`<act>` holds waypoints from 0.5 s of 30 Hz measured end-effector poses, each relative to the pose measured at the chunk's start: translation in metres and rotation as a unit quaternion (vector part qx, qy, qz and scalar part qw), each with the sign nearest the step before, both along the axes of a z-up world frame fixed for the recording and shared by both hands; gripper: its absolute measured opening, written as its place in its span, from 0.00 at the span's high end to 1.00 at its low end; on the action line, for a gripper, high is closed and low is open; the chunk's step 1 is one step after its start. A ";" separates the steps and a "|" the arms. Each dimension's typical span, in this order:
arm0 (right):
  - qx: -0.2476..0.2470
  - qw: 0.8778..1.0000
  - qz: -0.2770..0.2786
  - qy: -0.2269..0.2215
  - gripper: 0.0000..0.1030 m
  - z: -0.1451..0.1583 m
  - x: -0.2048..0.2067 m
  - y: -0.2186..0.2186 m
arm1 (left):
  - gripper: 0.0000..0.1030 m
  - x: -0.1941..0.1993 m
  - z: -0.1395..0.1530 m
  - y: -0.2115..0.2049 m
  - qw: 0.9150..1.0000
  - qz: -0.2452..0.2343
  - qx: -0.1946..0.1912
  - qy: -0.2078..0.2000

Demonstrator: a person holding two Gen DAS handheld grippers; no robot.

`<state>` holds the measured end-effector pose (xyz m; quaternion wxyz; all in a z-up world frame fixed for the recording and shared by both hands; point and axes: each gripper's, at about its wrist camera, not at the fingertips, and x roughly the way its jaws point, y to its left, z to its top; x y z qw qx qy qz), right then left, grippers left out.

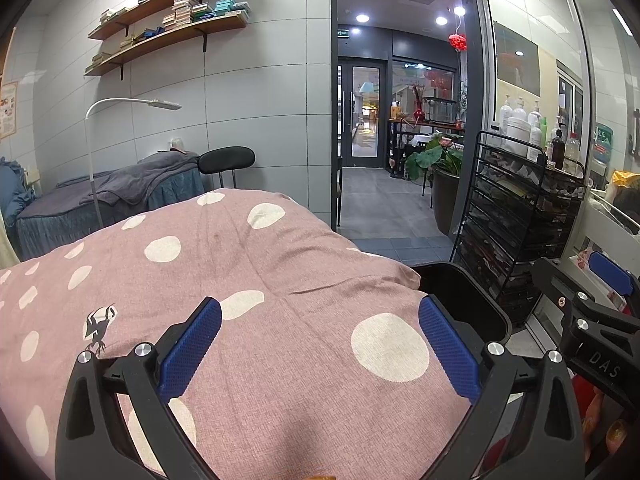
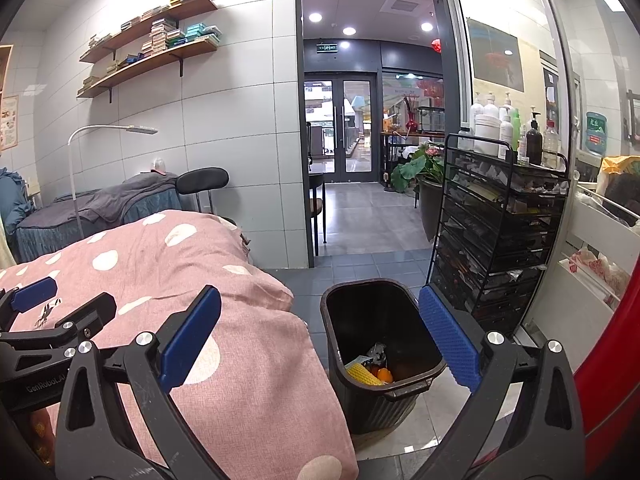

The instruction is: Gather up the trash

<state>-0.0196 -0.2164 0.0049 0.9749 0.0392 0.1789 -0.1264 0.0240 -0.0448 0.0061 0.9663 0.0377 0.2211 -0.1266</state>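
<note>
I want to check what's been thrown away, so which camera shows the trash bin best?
The right wrist view: the black trash bin stands whole on the floor beside the bed, its inside visible with yellow and orange scraps at the bottom. The left wrist view shows only its rim behind the quilt.

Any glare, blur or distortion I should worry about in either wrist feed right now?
Left wrist: sharp, heavy fisheye bending of the doorway, ceiling spots flare mildly. Right wrist: equally sharp, bin interior dark but contents readable, reflections on the glass partition.
</note>
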 end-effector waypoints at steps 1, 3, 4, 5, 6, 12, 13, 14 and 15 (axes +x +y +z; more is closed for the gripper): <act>0.000 1.000 0.000 0.000 0.05 0.000 0.000 0.000 | 0.06 -0.001 0.000 0.000 1.000 0.000 0.000 0.000; 0.000 1.000 0.000 0.000 0.05 0.000 0.000 0.000 | 0.06 -0.001 0.000 0.000 1.000 0.001 -0.001 -0.001; 0.000 1.000 -0.001 0.000 0.05 0.000 0.000 0.000 | 0.06 -0.001 0.000 0.000 1.000 0.002 -0.003 0.000; 0.001 1.000 -0.001 0.000 0.05 0.000 0.000 0.000 | 0.06 -0.001 0.000 0.000 1.000 0.002 -0.005 0.000; 0.001 1.000 -0.002 0.000 0.05 0.000 0.000 0.001 | 0.06 -0.001 0.000 0.001 1.000 0.002 -0.006 0.001; 0.001 1.000 -0.002 0.002 0.05 0.000 0.000 0.002 | 0.06 0.000 0.000 0.001 1.000 0.001 -0.005 0.005; 0.001 1.000 -0.002 0.002 0.05 0.000 0.000 0.002 | 0.06 0.000 0.000 0.001 1.000 0.001 -0.005 0.005; 0.001 1.000 -0.002 0.002 0.05 0.000 0.000 0.002 | 0.06 0.000 0.000 0.001 1.000 0.002 -0.004 0.005; 0.001 1.000 -0.002 0.002 0.05 0.000 0.000 0.002 | 0.06 0.000 0.000 0.001 1.000 0.002 -0.004 0.005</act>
